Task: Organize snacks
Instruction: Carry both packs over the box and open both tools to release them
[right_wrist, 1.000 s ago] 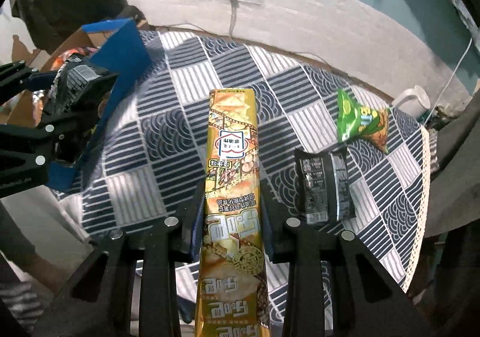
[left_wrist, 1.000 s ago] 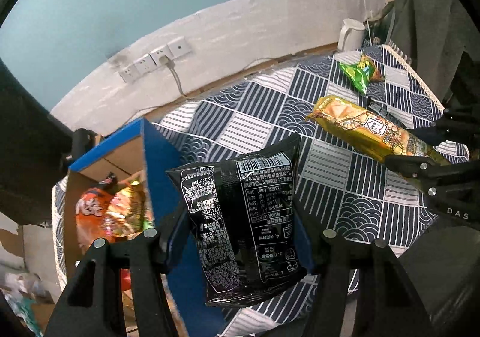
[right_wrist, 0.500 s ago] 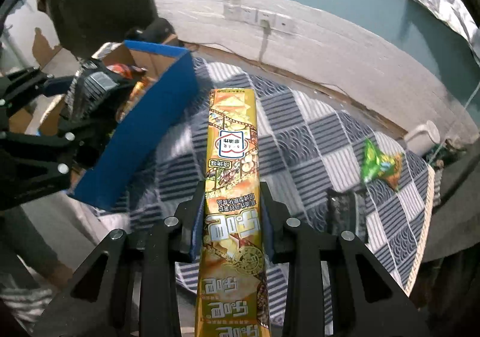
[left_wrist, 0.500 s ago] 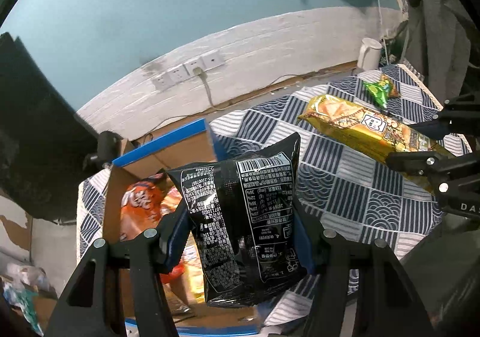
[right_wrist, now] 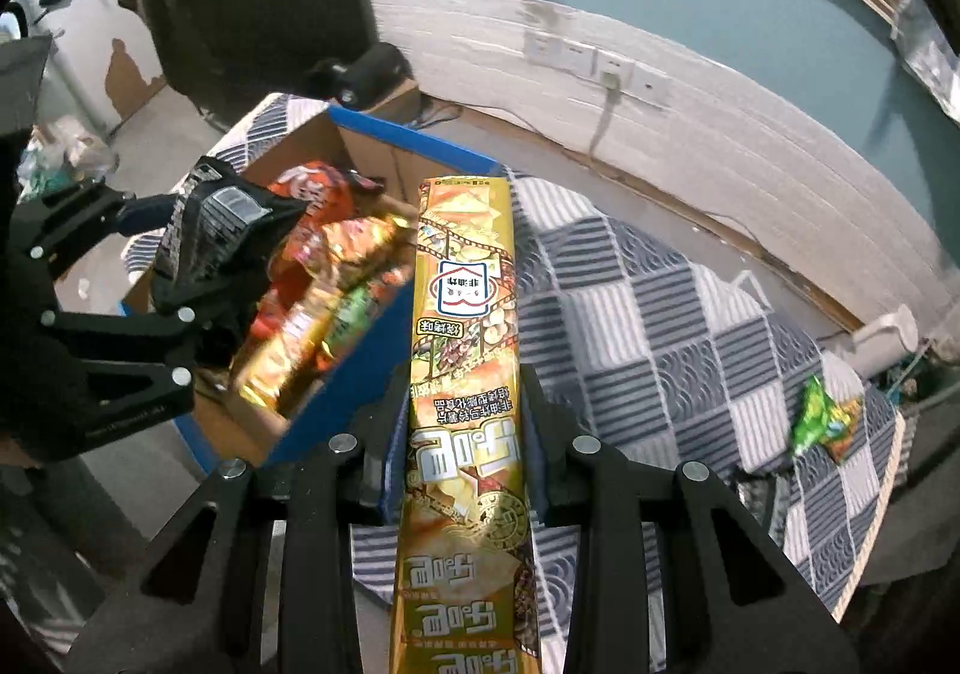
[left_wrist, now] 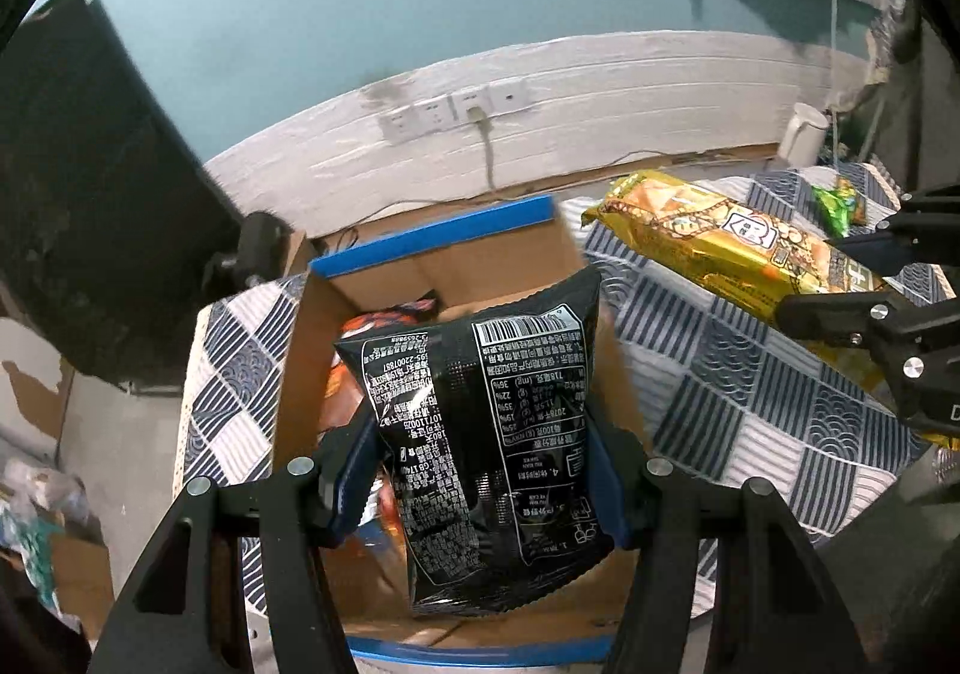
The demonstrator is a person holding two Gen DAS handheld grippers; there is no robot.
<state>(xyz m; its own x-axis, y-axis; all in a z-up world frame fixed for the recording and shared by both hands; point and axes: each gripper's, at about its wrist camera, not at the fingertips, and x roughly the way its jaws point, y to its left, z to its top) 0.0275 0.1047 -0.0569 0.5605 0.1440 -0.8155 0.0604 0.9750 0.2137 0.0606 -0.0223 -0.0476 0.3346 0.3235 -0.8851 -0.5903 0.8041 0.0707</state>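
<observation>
My left gripper (left_wrist: 483, 485) is shut on a black snack bag (left_wrist: 486, 434) and holds it above the open blue-edged cardboard box (left_wrist: 432, 236). The box holds orange and gold snack packs (right_wrist: 324, 278). My right gripper (right_wrist: 462, 434) is shut on a long gold snack pack (right_wrist: 462, 326), held over the table just right of the box (right_wrist: 360, 374). The gold pack also shows in the left wrist view (left_wrist: 720, 248), and the black bag in the right wrist view (right_wrist: 216, 236). A green snack bag (right_wrist: 822, 422) lies on the far right of the table.
The table wears a blue-and-white patterned cloth (right_wrist: 660, 326). A white kettle (left_wrist: 804, 134) stands at the back right by the wall. Wall sockets with a plugged cable (left_wrist: 474, 104) sit behind the box. A dark small pack (right_wrist: 756, 494) lies near the right edge.
Both grippers have moved left toward the box with their packs. The black bag has gone from beside the box's blue wall to above its opening.
</observation>
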